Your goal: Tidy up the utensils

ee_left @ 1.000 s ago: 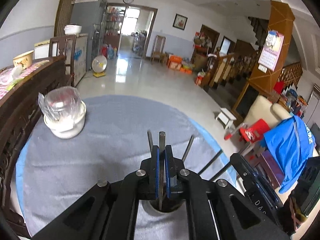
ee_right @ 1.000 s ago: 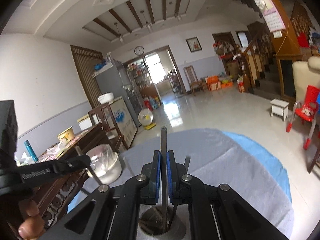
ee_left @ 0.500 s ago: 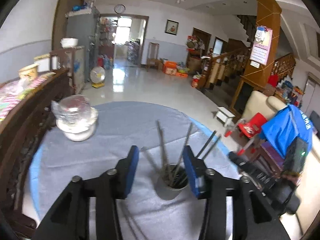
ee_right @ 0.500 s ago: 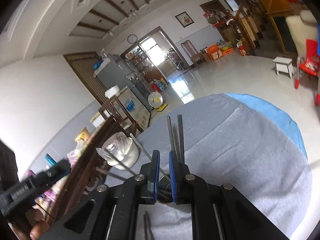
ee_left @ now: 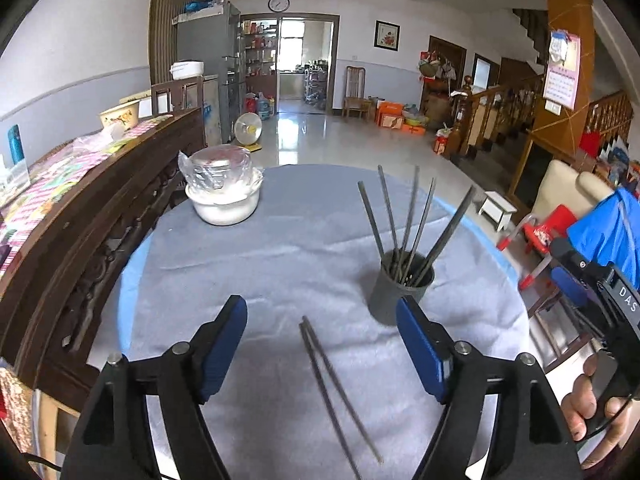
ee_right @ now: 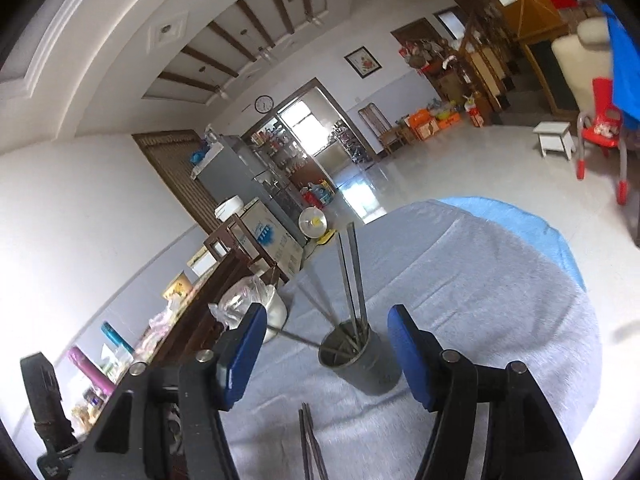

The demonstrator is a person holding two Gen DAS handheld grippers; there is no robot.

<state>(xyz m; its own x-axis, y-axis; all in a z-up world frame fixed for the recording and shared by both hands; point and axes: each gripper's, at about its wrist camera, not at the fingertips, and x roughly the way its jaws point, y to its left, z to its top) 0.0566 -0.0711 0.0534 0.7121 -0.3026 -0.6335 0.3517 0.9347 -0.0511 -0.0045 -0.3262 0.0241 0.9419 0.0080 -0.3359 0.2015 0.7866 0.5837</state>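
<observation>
A dark grey cup (ee_left: 401, 290) (ee_right: 359, 358) stands on the grey tablecloth and holds several metal chopsticks (ee_left: 408, 220) (ee_right: 351, 276) leaning outward. Two more chopsticks (ee_left: 334, 388) (ee_right: 308, 440) lie flat on the cloth nearer to me. My left gripper (ee_left: 321, 346) hovers over the lying pair, jaws opening, nothing between the blue pads (ee_left: 222, 348). My right gripper (ee_right: 326, 354) frames the cup from behind, jaws opening, pads clear of the cup and chopsticks. The right gripper's black body (ee_left: 600, 300) and the hand holding it show at the left view's right edge.
A white bowl with a plastic-wrapped lid (ee_left: 222, 190) (ee_right: 256, 304) stands at the table's far left. A dark carved wooden sideboard (ee_left: 92, 216) runs along the left edge. The blue table rim (ee_right: 532, 224) borders the cloth; beyond lie floor, a red chair and a white stool.
Both grippers let go of the chopsticks they held over the cup, opened wide and drew back toward me. The released chopsticks now stand in the cup.
</observation>
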